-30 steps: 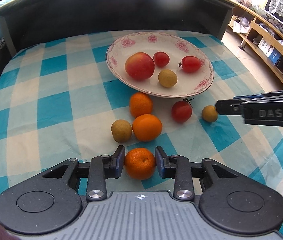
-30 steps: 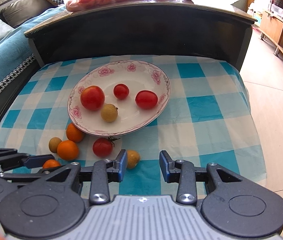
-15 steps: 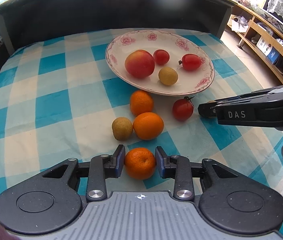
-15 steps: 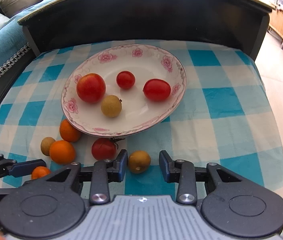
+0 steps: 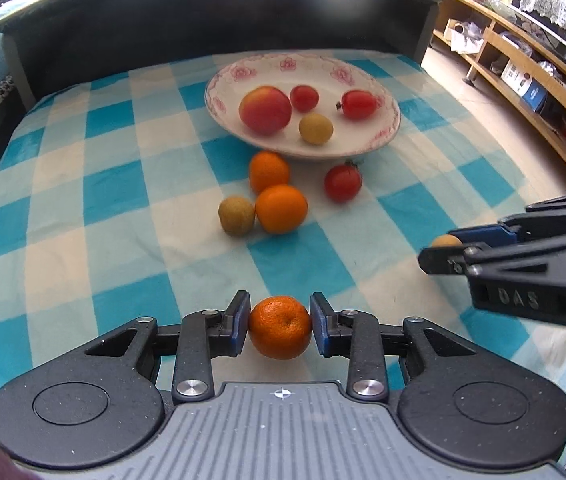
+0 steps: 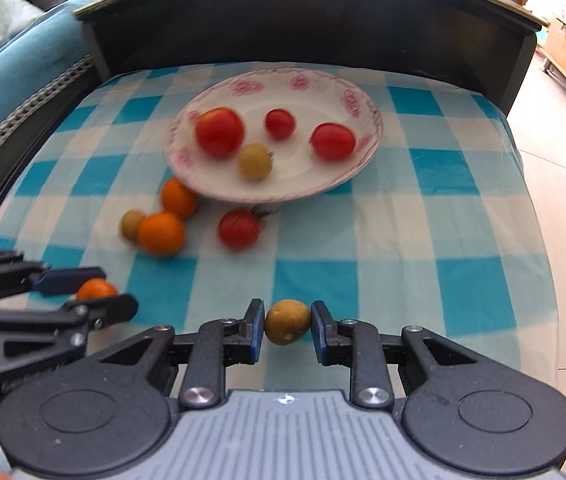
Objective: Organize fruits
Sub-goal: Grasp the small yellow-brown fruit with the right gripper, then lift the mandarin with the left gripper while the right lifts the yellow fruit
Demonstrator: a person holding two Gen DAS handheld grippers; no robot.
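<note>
Blue-and-white check cloth [image 5: 131,184] covers the worktop, and on it sits the plate [image 5: 387,136] with an apple [image 5: 265,109], two tomatoes and a longan [image 5: 315,129] inside. Just in front of the plate lie two oranges, a second longan [image 5: 237,216] touching the nearer one, and a loose tomato [image 5: 343,183]. Left hand-held gripper [image 5: 280,326] is clamped on an orange [image 5: 280,327] low over the cloth, near the front edge. Right hand-held gripper [image 6: 287,325] has just been closing, and there it is, pads pinching a small brown longan [image 6: 287,321], over a blue square.
</note>
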